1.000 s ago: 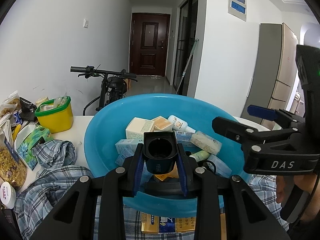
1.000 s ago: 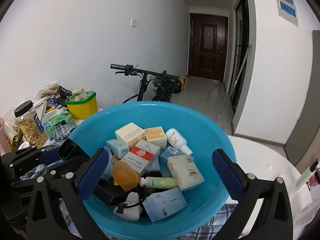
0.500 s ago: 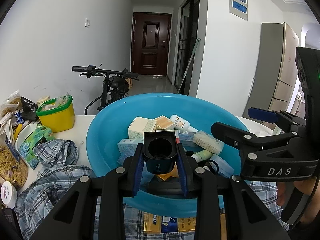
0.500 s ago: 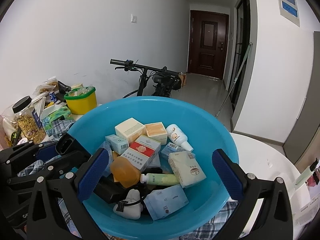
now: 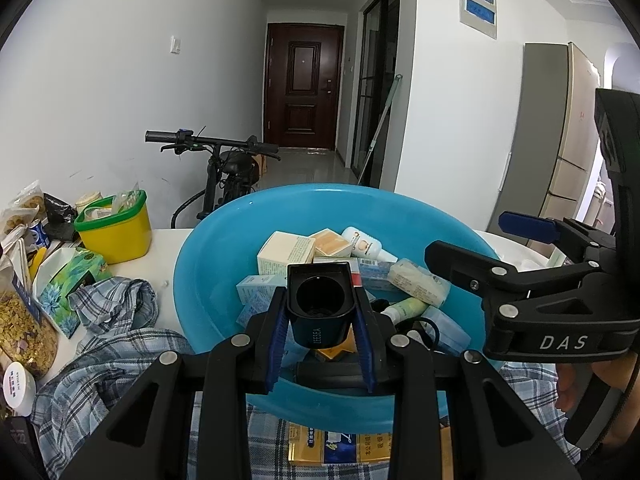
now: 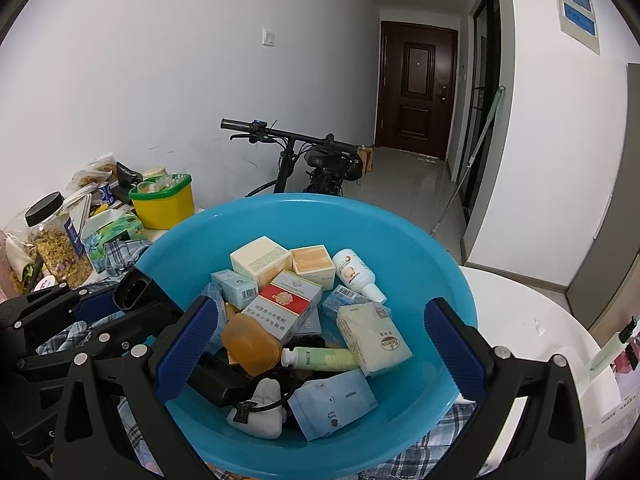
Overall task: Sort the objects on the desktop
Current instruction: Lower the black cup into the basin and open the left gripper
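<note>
A blue plastic basin (image 5: pixel 208 264) (image 6: pixel 420 248) sits on a checked cloth and holds several small boxes, tubes and packets, among them a red and white box (image 6: pixel 280 304) and a white bottle (image 6: pixel 354 272). My left gripper (image 5: pixel 322 316) is shut on a black square cap-like container (image 5: pixel 320 304), held over the basin's near left rim; it also shows in the right wrist view (image 6: pixel 136 288). My right gripper (image 6: pixel 320 344) is open and empty, its jaws spread wide above the basin's contents.
A yellow tub with green rim (image 5: pixel 114 226), a tissue pack (image 5: pixel 68 276), a jar of dried flowers (image 6: pixel 60 244) and snack bags stand at the left. A checked shirt (image 5: pixel 104 344) lies by the basin. A bicycle (image 6: pixel 312 160) leans behind the white table (image 6: pixel 528 320).
Both grippers have shifted slightly back and left relative to the basin. The left stays shut on the black container, the right stays open.
</note>
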`<state>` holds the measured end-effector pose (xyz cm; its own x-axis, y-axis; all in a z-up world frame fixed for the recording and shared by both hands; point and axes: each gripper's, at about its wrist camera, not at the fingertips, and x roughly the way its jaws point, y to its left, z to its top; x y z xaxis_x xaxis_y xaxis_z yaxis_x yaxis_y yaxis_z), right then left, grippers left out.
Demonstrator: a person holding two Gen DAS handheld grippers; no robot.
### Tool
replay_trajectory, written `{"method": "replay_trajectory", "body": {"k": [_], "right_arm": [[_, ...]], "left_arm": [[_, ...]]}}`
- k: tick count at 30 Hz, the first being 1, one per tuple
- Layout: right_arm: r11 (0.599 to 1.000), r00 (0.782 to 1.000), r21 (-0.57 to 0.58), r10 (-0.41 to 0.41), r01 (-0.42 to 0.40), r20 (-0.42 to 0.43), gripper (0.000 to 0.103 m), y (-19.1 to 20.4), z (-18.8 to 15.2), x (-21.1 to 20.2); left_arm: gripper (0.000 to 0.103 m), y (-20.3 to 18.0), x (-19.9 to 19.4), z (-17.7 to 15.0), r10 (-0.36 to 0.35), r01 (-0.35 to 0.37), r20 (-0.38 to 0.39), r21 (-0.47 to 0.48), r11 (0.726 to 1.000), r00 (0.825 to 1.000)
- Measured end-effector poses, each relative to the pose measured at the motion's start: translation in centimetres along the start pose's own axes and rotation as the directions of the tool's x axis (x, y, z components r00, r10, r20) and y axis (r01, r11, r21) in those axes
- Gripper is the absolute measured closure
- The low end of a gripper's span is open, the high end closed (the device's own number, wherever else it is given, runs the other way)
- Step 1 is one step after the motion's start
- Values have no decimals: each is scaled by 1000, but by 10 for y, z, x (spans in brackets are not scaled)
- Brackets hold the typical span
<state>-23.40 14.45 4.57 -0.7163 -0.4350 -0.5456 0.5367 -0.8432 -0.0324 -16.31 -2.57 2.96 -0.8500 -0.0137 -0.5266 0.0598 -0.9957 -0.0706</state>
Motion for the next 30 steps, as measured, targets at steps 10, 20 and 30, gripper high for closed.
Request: {"method": "replay_trajectory", "body": {"k": [10,20,30], "right_arm": [[1000,1000,-1,0,0,5,0,-1,0,0],[1000,1000,16,2,-2,7,0,-2,0,0],[999,1000,32,0,0,8,0,-8,1,-1]], "left_arm": [[0,-7,-3,0,151,-153,49,40,987,987],[0,2,-6,0,125,-125,46,6,992,991],[0,11,0,0,116,-116,23,-17,993,993]]}}
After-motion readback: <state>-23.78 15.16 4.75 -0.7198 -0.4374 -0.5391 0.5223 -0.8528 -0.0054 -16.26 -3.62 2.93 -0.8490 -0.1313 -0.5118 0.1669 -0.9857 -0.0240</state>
